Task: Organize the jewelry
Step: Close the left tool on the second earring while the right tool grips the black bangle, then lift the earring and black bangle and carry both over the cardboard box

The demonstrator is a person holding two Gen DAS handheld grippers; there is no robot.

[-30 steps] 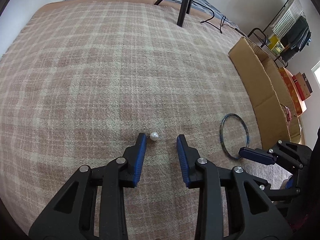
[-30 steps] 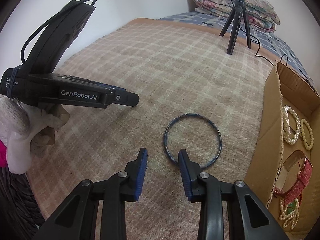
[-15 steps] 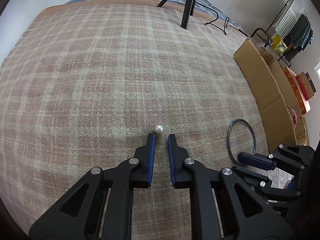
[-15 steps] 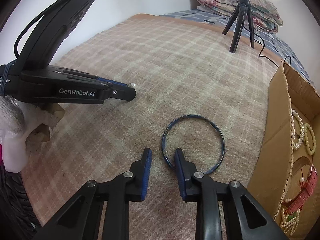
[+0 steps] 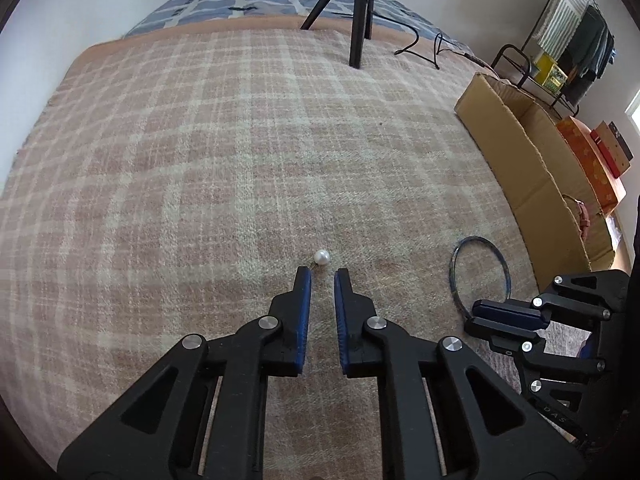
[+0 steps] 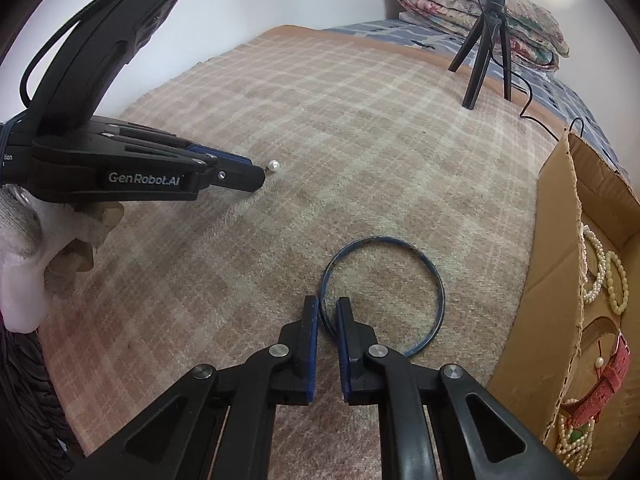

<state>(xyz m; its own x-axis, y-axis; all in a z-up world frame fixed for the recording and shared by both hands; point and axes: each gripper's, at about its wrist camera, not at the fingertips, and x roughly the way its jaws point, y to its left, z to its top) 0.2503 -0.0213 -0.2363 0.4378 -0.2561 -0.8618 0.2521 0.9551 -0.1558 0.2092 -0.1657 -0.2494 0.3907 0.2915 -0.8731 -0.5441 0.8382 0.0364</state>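
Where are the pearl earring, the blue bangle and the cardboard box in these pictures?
pearl earring [image 5: 321, 257], left wrist view, on the white bead.
blue bangle [image 6: 439, 280], right wrist view, on the right side of its rim.
cardboard box [image 6: 532, 292], right wrist view, on its near outer wall.

Each view is taken from a wrist camera, tilted steeply down and close over the plaid blanket. The blue bangle, the pearl, the tripod and the cardboard box are shared by both views.
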